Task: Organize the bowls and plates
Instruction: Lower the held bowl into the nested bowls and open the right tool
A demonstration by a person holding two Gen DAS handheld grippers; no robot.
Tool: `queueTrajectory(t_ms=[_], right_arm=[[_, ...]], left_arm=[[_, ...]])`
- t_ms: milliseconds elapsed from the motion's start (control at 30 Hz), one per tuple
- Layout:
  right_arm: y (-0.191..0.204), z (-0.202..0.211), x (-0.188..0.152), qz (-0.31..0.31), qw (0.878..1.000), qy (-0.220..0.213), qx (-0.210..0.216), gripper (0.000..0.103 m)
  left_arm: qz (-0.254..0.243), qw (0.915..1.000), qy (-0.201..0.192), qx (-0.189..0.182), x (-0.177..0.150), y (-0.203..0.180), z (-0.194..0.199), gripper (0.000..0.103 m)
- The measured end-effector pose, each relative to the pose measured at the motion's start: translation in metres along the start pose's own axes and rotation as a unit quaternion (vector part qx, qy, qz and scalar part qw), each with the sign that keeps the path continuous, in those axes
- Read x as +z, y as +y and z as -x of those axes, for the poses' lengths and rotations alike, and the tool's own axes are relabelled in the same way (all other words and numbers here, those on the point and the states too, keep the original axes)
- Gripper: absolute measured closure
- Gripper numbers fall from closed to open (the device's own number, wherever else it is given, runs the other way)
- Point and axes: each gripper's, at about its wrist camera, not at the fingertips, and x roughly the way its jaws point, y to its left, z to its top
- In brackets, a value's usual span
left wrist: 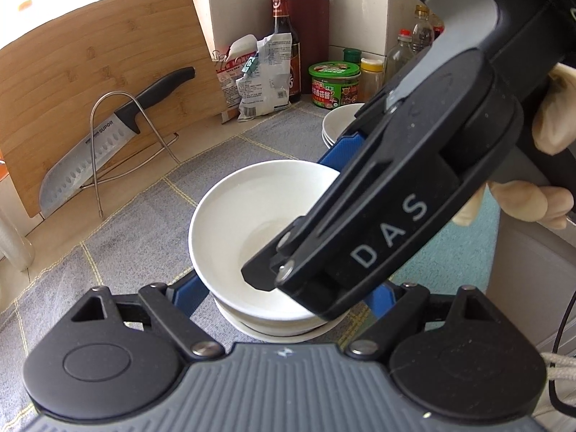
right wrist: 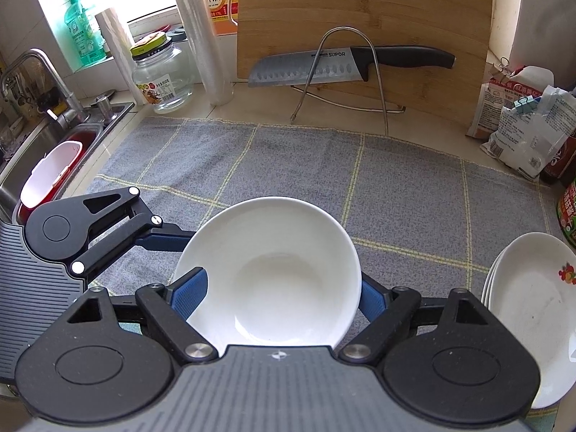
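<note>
A white bowl (left wrist: 244, 223) sits nested on top of other white bowls (left wrist: 273, 327) on the grey checked cloth (left wrist: 126, 237). My left gripper (left wrist: 284, 298) is open, its blue fingers on either side of the stack's base. My right gripper (right wrist: 277, 291) holds the top bowl (right wrist: 273, 270), one blue finger (right wrist: 190, 295) inside the rim and the other outside; its body (left wrist: 396, 194) crosses the left wrist view over the bowl. A stack of white plates (right wrist: 532, 309) lies to the right, and it also shows in the left wrist view (left wrist: 338, 122).
A bamboo cutting board (right wrist: 360, 18) leans at the back with a knife (right wrist: 345, 63) on a wire stand (right wrist: 345, 75). A glass jar (right wrist: 162, 75), the sink (right wrist: 54, 151), food bags (right wrist: 522, 126), and bottles and tins (left wrist: 334, 82) border the cloth.
</note>
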Motion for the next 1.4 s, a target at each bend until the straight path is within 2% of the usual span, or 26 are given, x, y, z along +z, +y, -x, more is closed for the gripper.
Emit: queueTrajectory(t_ms=[633,833,967,1400], right_arm=[[0.001,-0.009,0.000,0.011,1.000,0.011,-0.007,0.013],[0.002,-0.013,-0.001,0.009,1.000,0.015,-0.008,0.006],[0.001,-0.011,-0.002,0.012,1.000,0.010,-0.011,0.000],[-0.001,0.006,-0.006,0.011,1.000,-0.013,-0.015,0.000]], left_arm=[[0.001,1.0000,0.006,0.006,-0.003,0.000,-0.003,0.013],[0.006,0.9999,0.010,0.003,-0.004,0.002,-0.006,0.010],[0.003,1.0000,-0.002,0.002,-0.005,0.001,-0.001,0.009],[0.007,0.9999,-0.008,-0.004,-0.009,0.005,0.010,0.009]])
